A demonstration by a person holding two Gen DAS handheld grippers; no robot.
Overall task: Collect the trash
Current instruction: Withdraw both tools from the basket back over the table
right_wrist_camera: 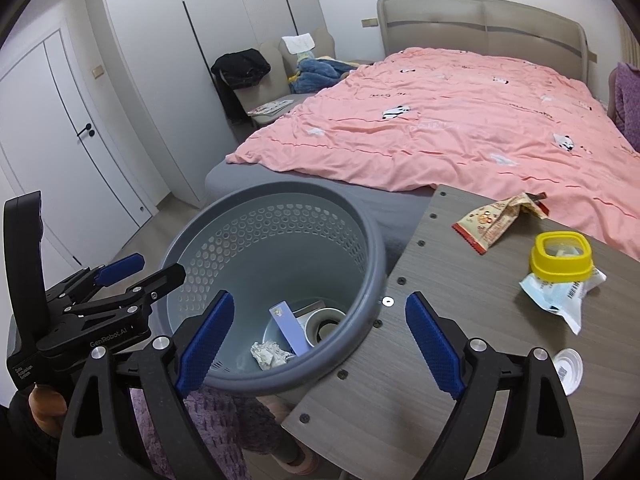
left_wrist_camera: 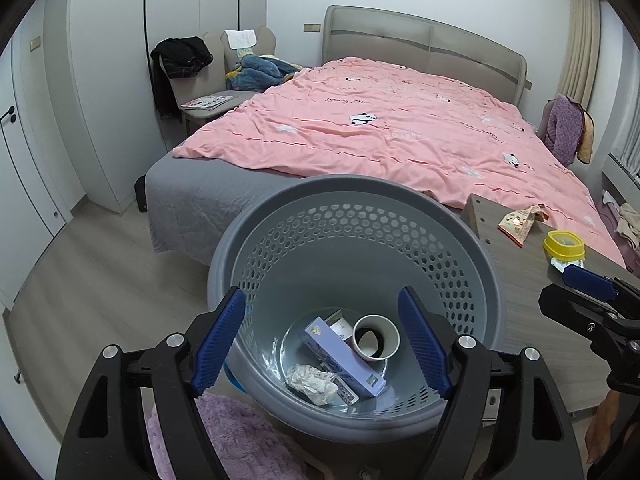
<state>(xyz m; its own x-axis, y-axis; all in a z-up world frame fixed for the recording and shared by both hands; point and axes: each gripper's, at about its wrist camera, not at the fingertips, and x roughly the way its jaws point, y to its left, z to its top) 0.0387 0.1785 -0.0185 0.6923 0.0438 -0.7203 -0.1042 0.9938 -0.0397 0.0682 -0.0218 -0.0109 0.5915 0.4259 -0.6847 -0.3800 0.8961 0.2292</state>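
A grey perforated trash basket (left_wrist_camera: 356,196) (right_wrist_camera: 372,240) stands beside the wooden table (left_wrist_camera: 532,304) (right_wrist_camera: 460,280). It holds a paper cup (left_wrist_camera: 376,338) (right_wrist_camera: 324,322), a lilac box (left_wrist_camera: 344,356) (right_wrist_camera: 290,326) and crumpled paper (left_wrist_camera: 312,382) (right_wrist_camera: 268,354). On the table lie a snack wrapper (left_wrist_camera: 518,224) (right_wrist_camera: 496,220), a yellow lid (left_wrist_camera: 564,244) (right_wrist_camera: 560,260), a white packet (right_wrist_camera: 564,296) and a white cap (right_wrist_camera: 568,370). My left gripper (left_wrist_camera: 322,344) (right_wrist_camera: 142,270) is open and empty over the basket. My right gripper (right_wrist_camera: 320,350) is open and empty over the basket rim and table edge; its finger shows in the left wrist view (left_wrist_camera: 588,282).
A bed with a pink duvet (left_wrist_camera: 380,128) (right_wrist_camera: 460,120) lies behind the table. A chair with clothes (left_wrist_camera: 200,80) (right_wrist_camera: 256,80) stands by the white wardrobe (left_wrist_camera: 100,80). A purple fluffy rug (left_wrist_camera: 232,440) (right_wrist_camera: 208,420) lies under the basket.
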